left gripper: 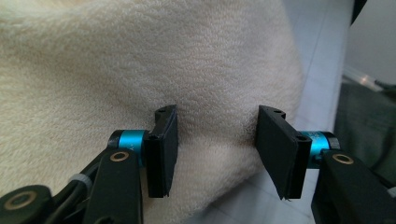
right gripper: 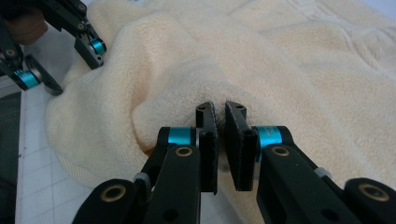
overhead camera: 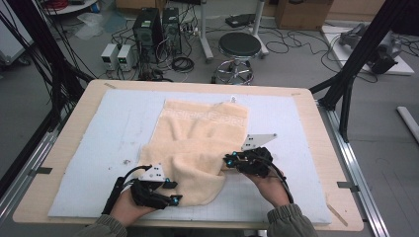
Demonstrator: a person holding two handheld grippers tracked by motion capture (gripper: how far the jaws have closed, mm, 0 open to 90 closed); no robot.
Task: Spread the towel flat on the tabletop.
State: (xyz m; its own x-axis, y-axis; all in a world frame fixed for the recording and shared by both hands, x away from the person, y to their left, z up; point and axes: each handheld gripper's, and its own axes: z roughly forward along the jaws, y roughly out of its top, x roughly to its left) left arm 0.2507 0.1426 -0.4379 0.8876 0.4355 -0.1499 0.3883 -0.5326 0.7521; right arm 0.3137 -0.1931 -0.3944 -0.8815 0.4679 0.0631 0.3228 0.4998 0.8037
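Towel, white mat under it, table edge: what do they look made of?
Towel: cream terry cloth, probably cotton; looped pile, matte, woven border band at the far end. Mat: pale blue-white sheet with faint grid, scuffed; likely foam or plastic. Table: light wood, probably plywood or laminate.

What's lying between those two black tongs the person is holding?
A bunched fold of the cream towel fills the stretch between the left tongs and the right tongs, as the high view shows.
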